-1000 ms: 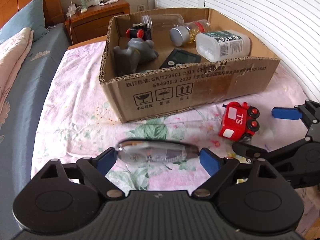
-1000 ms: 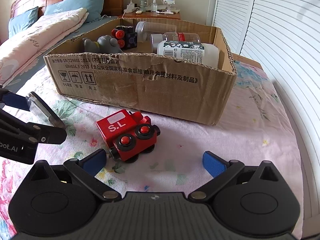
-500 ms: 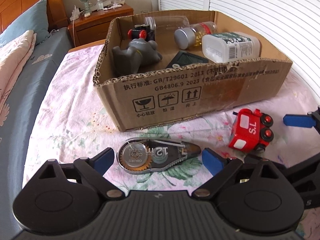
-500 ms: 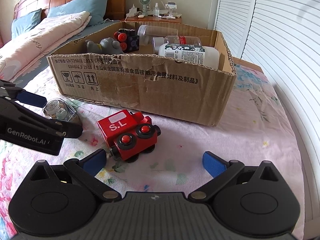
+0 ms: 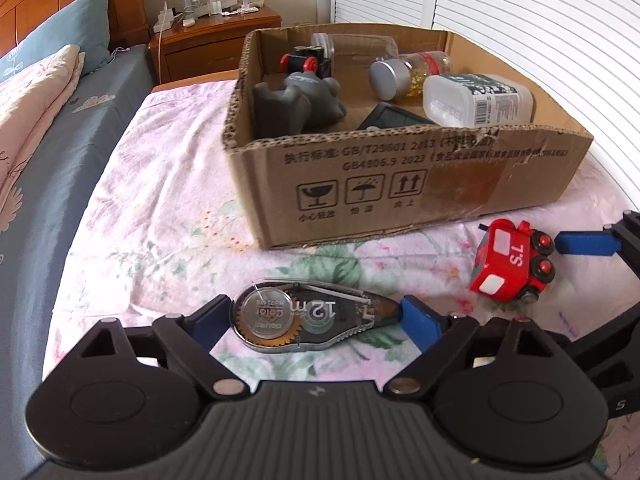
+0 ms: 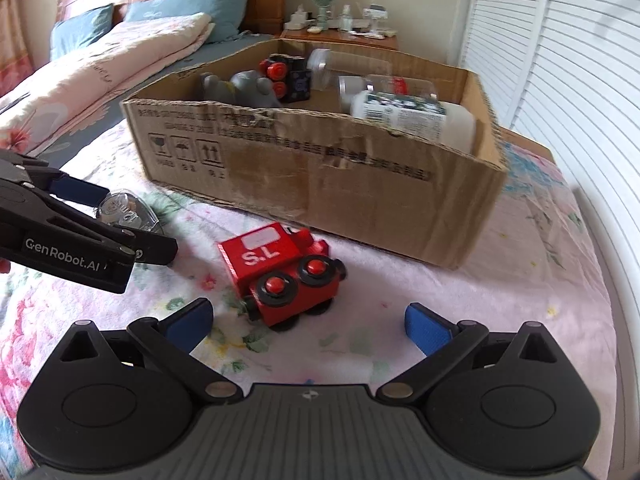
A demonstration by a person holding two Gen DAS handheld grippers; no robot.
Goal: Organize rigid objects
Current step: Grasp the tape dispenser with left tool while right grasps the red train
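Observation:
A clear correction tape dispenser (image 5: pixel 308 318) lies lengthwise between the blue pads of my left gripper (image 5: pixel 316 320), low over the floral bedspread (image 5: pixel 160 220). The jaws are closing, and both pads touch its ends. The right wrist view shows the same tape (image 6: pixel 128 210) between the left gripper's fingers (image 6: pixel 76 192). A red toy train marked S.L (image 6: pixel 280 272) stands on the bedspread just ahead of my right gripper (image 6: pixel 308 324), which is open and touches nothing. One blue pad of the right gripper (image 5: pixel 584 242) sits beside the train (image 5: pixel 512 264).
An open cardboard box (image 5: pixel 400 184) stands behind both items. It holds a grey toy animal (image 5: pixel 300 100), a black and red toy car (image 5: pixel 306 62), jars and a white bottle (image 5: pixel 480 100). Pillows lie at left, a nightstand (image 5: pixel 216 40) behind, shutters at right.
The tape was edge-on and blurred between the left jaws, then lay flat with the jaws wider; now the pads have come in against its ends. The right gripper's view has tilted slightly.

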